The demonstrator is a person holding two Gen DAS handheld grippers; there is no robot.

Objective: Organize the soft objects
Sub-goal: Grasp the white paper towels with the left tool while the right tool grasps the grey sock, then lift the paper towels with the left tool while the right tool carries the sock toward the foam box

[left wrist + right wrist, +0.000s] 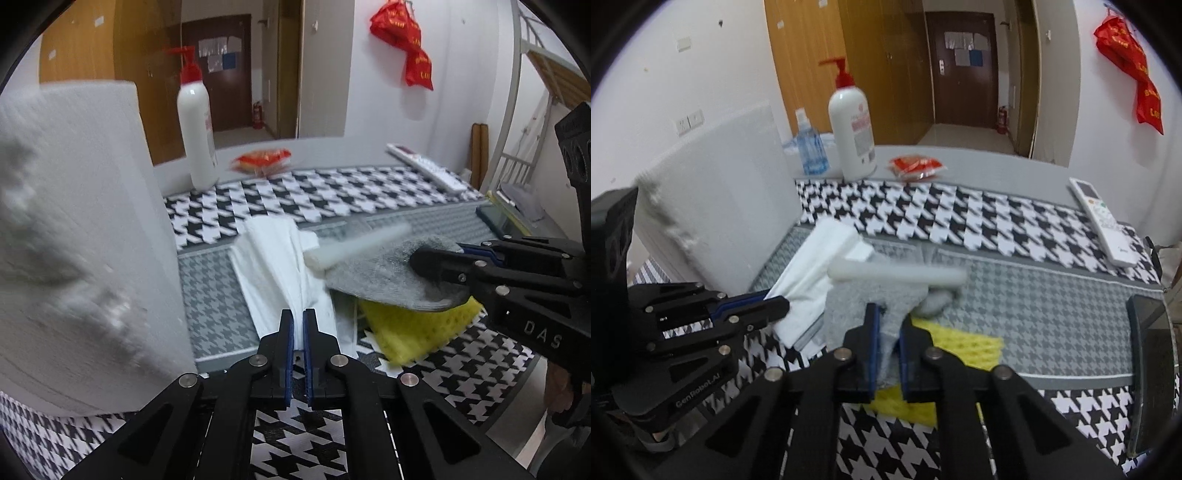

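The left gripper (pixel 298 321) rose from six o'clock of its own wrist view, angled downward, its blue-padded jaws pinched together on a fold of the white cloth (pixel 273 266). The right gripper (pixel 889 325) likewise pointed downward from six o'clock of its view, jaws clamped on the grey sock (pixel 886 332). Each showed in the other's camera: the right entering from three o'clock, the left from nine o'clock, tips near one another.

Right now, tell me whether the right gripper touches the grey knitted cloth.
Touching. The right wrist view shows the right gripper shut on the grey knitted cloth, its fabric pinched between the blue pads.
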